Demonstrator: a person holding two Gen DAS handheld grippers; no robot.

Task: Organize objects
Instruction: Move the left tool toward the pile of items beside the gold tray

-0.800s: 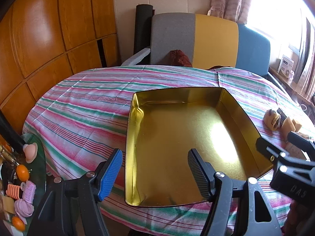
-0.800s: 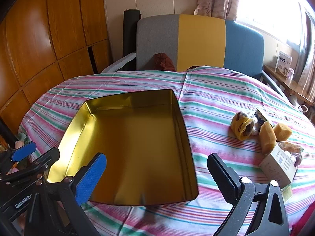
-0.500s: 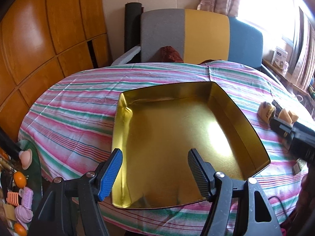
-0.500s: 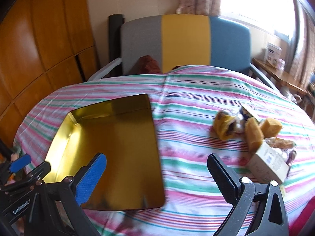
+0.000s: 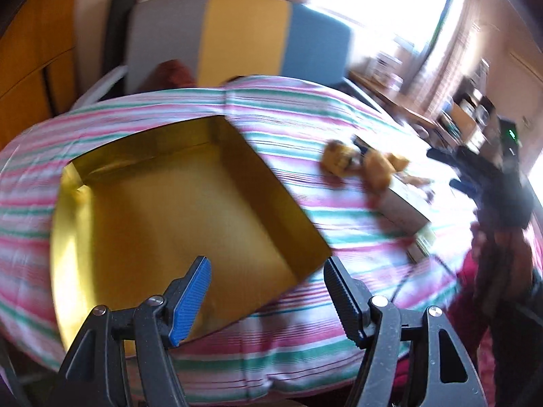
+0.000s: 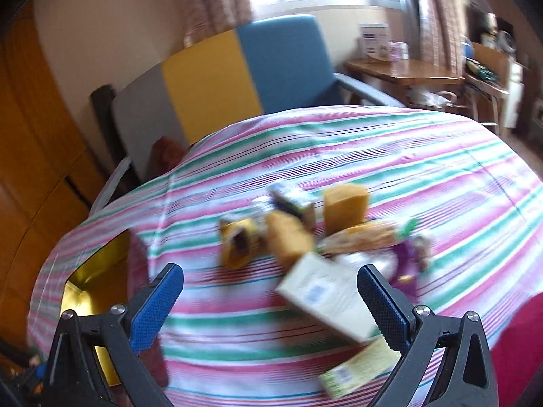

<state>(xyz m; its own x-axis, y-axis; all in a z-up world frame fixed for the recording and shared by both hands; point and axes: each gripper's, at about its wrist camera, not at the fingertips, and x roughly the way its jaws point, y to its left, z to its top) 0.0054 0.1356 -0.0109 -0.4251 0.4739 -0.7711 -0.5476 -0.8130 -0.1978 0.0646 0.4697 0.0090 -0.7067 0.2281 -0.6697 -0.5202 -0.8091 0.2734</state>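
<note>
A gold tin tray (image 5: 101, 156) lies empty on the striped tablecloth (image 5: 292, 115). My left gripper (image 5: 268, 302) is open and empty, above the tray's near right corner. A blurred pile of snacks lies to the right: a yellow wrapped roll (image 6: 239, 239), two sponge cakes (image 6: 344, 208), a white box (image 6: 325, 300), a purple packet (image 6: 409, 261) and a small yellow pack (image 6: 359, 369). My right gripper (image 6: 271, 305) is open and empty, just in front of the white box. It also shows in the left wrist view (image 5: 475, 176), over the pile.
A grey, yellow and blue armchair (image 6: 217, 74) stands behind the round table. Wooden panelling (image 6: 30, 156) is on the left. A wooden side table (image 6: 400, 71) with boxes stands by the window. The tray's corner (image 6: 91, 268) shows at the left in the right wrist view.
Both views have swung right, with motion blur. The right gripper has moved over the snack pile. The tray has slid left in both views. Both grippers stay open.
</note>
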